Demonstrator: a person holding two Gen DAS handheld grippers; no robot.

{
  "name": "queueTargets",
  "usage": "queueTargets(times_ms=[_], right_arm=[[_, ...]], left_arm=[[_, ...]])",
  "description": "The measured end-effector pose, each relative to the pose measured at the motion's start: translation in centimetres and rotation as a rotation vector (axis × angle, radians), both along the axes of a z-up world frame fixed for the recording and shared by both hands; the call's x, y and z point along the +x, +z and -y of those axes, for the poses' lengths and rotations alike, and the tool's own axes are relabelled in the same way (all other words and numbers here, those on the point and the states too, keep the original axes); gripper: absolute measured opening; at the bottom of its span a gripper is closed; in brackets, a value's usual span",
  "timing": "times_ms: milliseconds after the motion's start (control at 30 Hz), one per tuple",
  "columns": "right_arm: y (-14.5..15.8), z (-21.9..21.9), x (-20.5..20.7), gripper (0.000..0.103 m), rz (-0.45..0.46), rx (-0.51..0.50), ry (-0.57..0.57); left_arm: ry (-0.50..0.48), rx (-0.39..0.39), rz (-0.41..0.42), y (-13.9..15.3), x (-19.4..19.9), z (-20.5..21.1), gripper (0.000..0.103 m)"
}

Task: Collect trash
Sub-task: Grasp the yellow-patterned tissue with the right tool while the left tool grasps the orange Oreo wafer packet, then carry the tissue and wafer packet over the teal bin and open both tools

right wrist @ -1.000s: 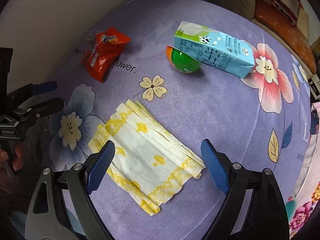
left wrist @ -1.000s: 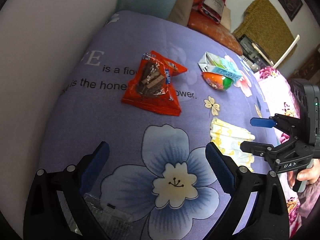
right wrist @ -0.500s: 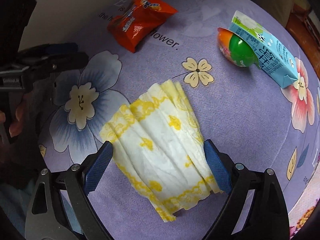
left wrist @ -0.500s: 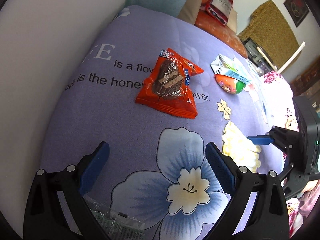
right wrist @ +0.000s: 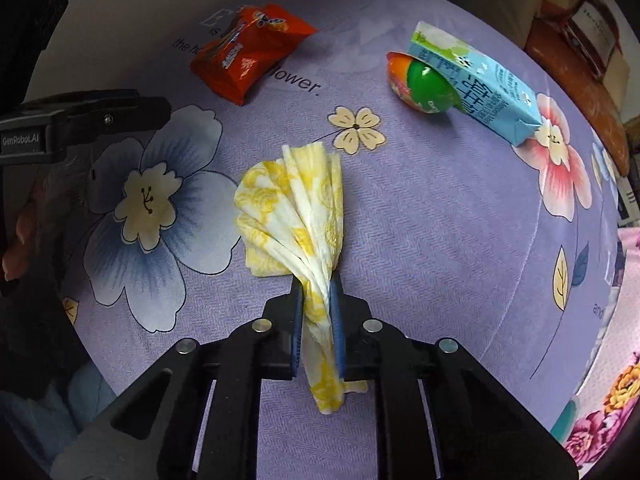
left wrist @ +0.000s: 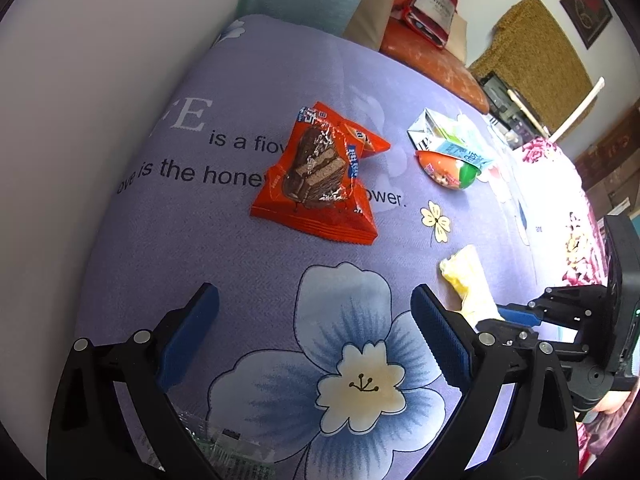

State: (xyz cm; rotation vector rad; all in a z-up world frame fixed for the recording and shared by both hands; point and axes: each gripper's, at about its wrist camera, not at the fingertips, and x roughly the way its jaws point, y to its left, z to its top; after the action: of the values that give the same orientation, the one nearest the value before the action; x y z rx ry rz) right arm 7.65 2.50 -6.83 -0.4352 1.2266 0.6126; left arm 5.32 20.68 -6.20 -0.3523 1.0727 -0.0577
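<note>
A yellow-and-white paper napkin (right wrist: 298, 212) lies bunched on the purple flowered bedspread (right wrist: 440, 240), and my right gripper (right wrist: 317, 286) is shut on its near end, the blue pads pinching the folds together. From the left wrist view the same napkin (left wrist: 466, 280) shows beside the right gripper (left wrist: 516, 316). My left gripper (left wrist: 316, 312) hovers open over the big blue flower with nothing between its fingers. An orange snack wrapper (left wrist: 320, 176) lies beyond it. A blue-and-green drink carton (right wrist: 476, 80) leans on a green-and-orange plastic egg (right wrist: 420, 84).
A white wall (left wrist: 100, 80) borders the bed on the left. At the far end sit an orange cushion (left wrist: 432, 60) with a red box (left wrist: 432, 4). A crinkled clear plastic bag (left wrist: 224, 452) shows under my left gripper. A hand (right wrist: 20, 236) holds the left gripper's handle.
My right gripper came down over the napkin and shut on it, gathering the flat sheet into a bunched fan. The left gripper stayed open and barely shifted.
</note>
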Motion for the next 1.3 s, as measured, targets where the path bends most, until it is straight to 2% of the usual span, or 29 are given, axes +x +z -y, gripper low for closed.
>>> queueTargets(times_ms=[67,200,300,467,533,600,767,1033,1300], right_arm=[[0.5,1.1,1.2,0.012,0.017,0.019,-0.07],[0.7,3.7,3.6,0.012,-0.006,0.092,-0.226],[0.8,5.3,3.4,0.012,-0.006,0.14,-0.265],[1.3,8.6,3.8,0.012,-0.012,0.191,-0.306],[1.3,9.4,3.2,0.012,-0.017,0.211,-0.323],[1.3,9.5,3.8,0.012,-0.024,0.227,-0.339],[0.4,10.4,4.0,0.012,-0.029,0.246,-0.372],[0.8,14.0,3.4,0.012,-0.005,0.314,-0.461],[1.2,18.1,2.1,0.012,0.007,0.361,-0.543]], left_arm=[[0.0,0.018,0.005,0.4,0.6,0.2,0.097],[0.001,0.082,0.014,0.9,2.8,0.9,0.097],[0.02,0.139,0.001,0.8,4.7,1.1,0.096],[0.038,0.152,-0.031,-0.1,7.4,1.1,0.095],[0.035,0.163,-0.047,-0.6,8.1,1.3,0.087],[0.031,0.159,-0.062,-1.0,8.7,1.6,0.073],[0.046,0.208,-0.044,-1.1,8.4,2.5,0.06],[-0.023,0.219,0.008,0.7,5.6,6.4,0.06],[-0.162,0.223,0.032,1.9,4.5,12.7,0.06]])
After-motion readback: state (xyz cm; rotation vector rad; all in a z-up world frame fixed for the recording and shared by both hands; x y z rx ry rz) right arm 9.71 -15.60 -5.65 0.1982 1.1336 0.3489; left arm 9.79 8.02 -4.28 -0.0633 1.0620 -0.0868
